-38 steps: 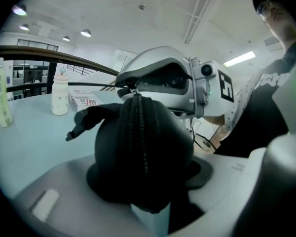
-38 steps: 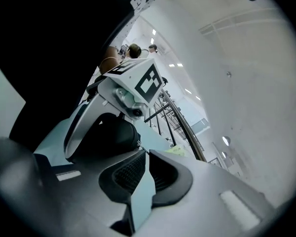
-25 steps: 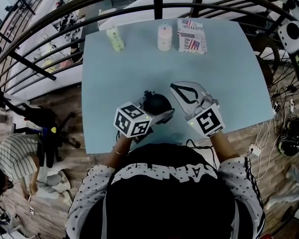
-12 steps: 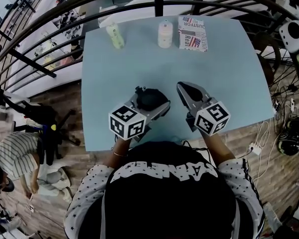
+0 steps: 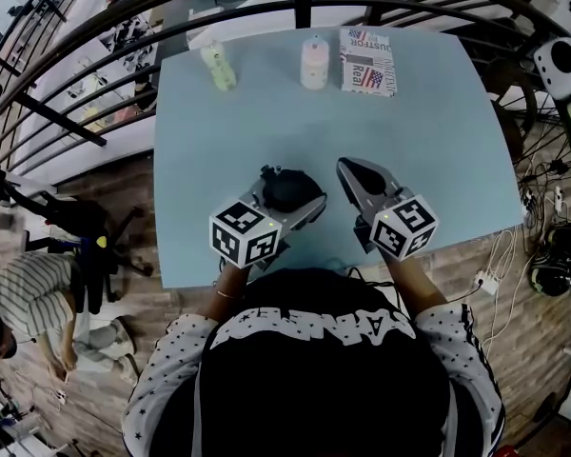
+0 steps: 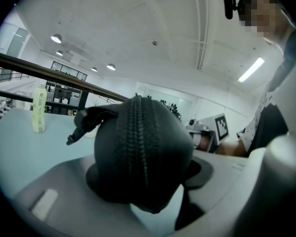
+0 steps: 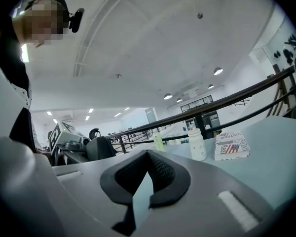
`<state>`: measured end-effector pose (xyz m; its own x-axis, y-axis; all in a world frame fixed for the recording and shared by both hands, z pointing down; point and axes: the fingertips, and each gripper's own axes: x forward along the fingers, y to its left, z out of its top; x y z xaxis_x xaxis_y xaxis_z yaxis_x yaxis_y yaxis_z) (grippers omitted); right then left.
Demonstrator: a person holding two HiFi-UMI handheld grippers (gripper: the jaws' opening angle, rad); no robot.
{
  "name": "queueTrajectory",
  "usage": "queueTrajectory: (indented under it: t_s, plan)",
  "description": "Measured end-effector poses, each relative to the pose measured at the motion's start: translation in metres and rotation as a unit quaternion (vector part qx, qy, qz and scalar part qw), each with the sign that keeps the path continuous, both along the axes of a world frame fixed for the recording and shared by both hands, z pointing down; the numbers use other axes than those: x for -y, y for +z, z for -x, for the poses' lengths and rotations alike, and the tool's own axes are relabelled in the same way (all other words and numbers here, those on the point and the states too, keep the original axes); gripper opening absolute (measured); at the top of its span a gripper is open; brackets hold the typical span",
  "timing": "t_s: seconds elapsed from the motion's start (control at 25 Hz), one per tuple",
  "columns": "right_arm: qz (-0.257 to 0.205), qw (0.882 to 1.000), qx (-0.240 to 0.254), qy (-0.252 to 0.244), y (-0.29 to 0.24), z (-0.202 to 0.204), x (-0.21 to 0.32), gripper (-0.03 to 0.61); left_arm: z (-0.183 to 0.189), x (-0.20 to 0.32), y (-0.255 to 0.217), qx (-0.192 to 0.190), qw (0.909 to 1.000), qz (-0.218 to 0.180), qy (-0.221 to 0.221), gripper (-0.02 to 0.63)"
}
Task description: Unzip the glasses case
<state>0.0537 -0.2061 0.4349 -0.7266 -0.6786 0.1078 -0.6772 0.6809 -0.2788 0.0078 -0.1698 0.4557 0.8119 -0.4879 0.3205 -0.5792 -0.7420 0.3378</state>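
Observation:
A black zipped glasses case point(image 5: 289, 188) sits just above the light blue table point(image 5: 419, 131), with my left gripper point(image 5: 284, 208) shut on it. In the left gripper view the case point(image 6: 138, 152) fills the space between the jaws. Its closed zipper point(image 6: 136, 127) runs over the top, and a black pull strap point(image 6: 86, 122) sticks out to the left. My right gripper point(image 5: 350, 171) is shut on nothing, a short gap to the right of the case. In the right gripper view its pads point(image 7: 160, 174) meet, and the case point(image 7: 99, 149) shows at the left.
A green bottle point(image 5: 217, 68), a pale bottle point(image 5: 313, 63) and a printed box point(image 5: 367, 63) stand along the table's far edge. A dark railing point(image 5: 303, 3) curves behind the table. The table's near edge is at the person's body.
The right gripper rolled about its axis and drew away from the case, to the right. The left gripper and the case shifted slightly left.

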Motion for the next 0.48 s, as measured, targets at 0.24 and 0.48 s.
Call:
queueTrajectory:
  t_s: [0.24, 0.48]
  plan:
    - [-0.001, 1.0, -0.003, -0.002, 0.001, 0.0, -0.001, 0.003, 0.0, -0.001, 0.007, 0.017, 0.9998, 0.002, 0.003, 0.0]
    - [0.001, 1.0, -0.004, -0.003, 0.003, 0.001, 0.0, 0.005, -0.001, -0.002, 0.013, 0.025, 0.9996, 0.004, 0.007, 0.0]
